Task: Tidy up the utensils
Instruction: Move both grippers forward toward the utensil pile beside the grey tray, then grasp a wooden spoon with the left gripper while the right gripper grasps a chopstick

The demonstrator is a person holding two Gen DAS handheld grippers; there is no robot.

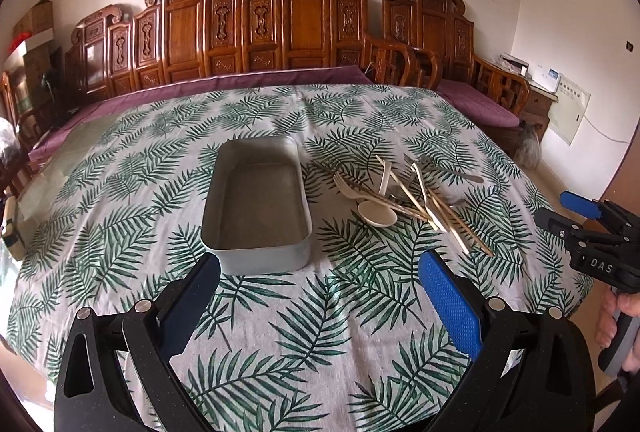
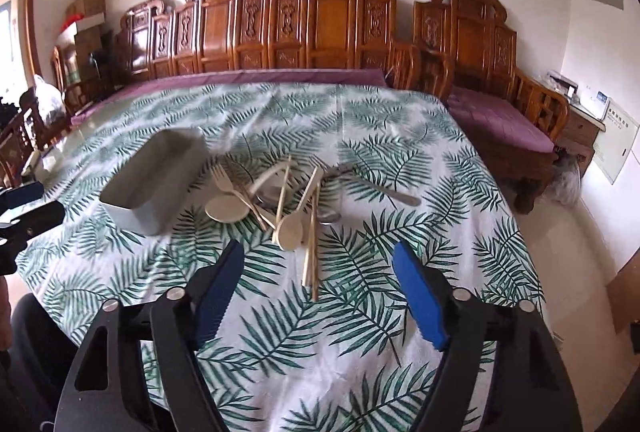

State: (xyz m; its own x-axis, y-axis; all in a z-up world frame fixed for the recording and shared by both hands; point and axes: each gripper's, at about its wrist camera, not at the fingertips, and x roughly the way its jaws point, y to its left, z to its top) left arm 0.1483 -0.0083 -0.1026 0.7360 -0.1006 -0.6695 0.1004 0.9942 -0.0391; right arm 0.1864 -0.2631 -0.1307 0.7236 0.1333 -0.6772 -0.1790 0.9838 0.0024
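Both tools are hovering over the near edge of the surface point(image 1: 120, 167), which has a fern-print cloth on it, and neither one is holding anything. The left tool point(image 1: 320, 292) has its blue-padded fingers point(image 1: 450, 302) spread wide apart, aimed at the metal tray point(image 1: 256, 252) sitting around the middle of the surface with its short end toward the near edge. The tray looks bare inside, just grey metal. The right tool point(image 2: 320, 292) is spread apart too, pointed straight at the utensil pile point(image 2: 280, 199), which sits just to the right of the tray but not touching it as far as I can see. The pile is a messy crisscross: a pale plastic fork point(image 2: 224, 175) on the tray side, a cream soup spoon point(image 2: 226, 211) next to it, another cream spoon point(image 2: 289, 230) closer to the near edge, and a bundle of wooden chopsticks point(image 2: 311, 256) with their ends poking toward the right tool. There's also a metal spoon point(image 2: 384, 189) sticking out toward the right edge, and some more metal bits under the pile that I can't make out. From the left wrist view you can see the right tool point(image 1: 580, 228) off by the right edge, held in a hand point(image 1: 616, 316).
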